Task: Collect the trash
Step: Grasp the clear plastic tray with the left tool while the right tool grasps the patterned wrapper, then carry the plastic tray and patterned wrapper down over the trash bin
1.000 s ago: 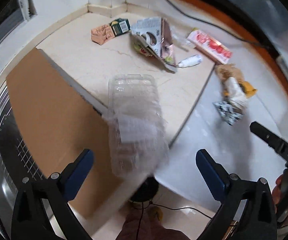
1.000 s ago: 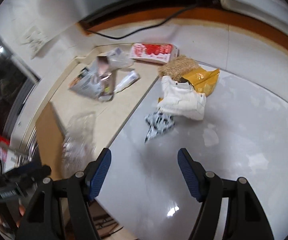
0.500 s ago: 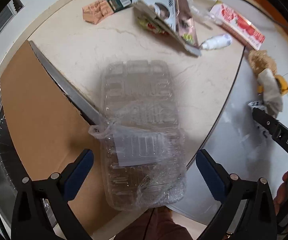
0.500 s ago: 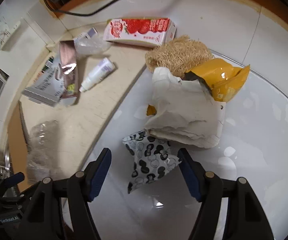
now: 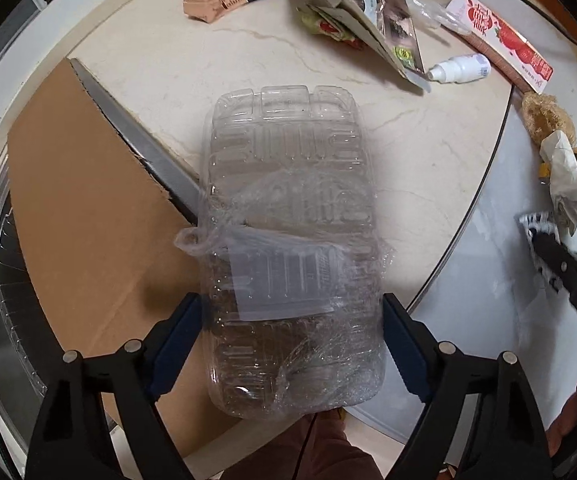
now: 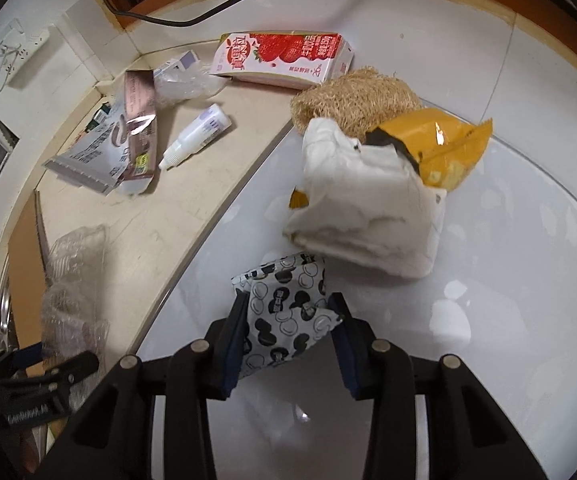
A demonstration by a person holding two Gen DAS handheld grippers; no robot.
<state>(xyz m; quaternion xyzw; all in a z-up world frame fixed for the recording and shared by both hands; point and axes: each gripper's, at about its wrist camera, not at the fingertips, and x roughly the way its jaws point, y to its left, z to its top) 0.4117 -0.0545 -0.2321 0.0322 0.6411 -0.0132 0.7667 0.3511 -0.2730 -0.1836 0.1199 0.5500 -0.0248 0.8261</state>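
Closing on two pieces of trash at once, both grippers are partway through their grasp. The left gripper (image 5: 292,348) points straight down over a clear clamshell (image 5: 288,240) wrapped in film; its jaws are closing, wide apart, with the blue pads just at the tray's long sides. Whether they press yet I cannot tell. The clamshell lies on the beige table (image 5: 408,152), its near end over a sheet of cardboard (image 5: 84,220).

The right gripper (image 6: 286,344) is also closing, with a black-and-white wrapper (image 6: 284,312) between its pads; the left pad seems to touch the foil, the right one stands just off it. The wrapper lies on the white table (image 6: 508,300), just in front of a crumpled white bag (image 6: 368,208), with a yellow packet (image 6: 440,140) and a loofah (image 6: 352,100) behind.

To do it well, I judge the left should squeeze gently: thin plastic buckles and can pop out, and loose film may slip. The right should pinch low and centred so the flat foil does not fold away, and lift clear of the white bag. A milk carton (image 6: 284,58), a small bottle (image 6: 196,136) and a torn box (image 6: 108,148) remain farther off.
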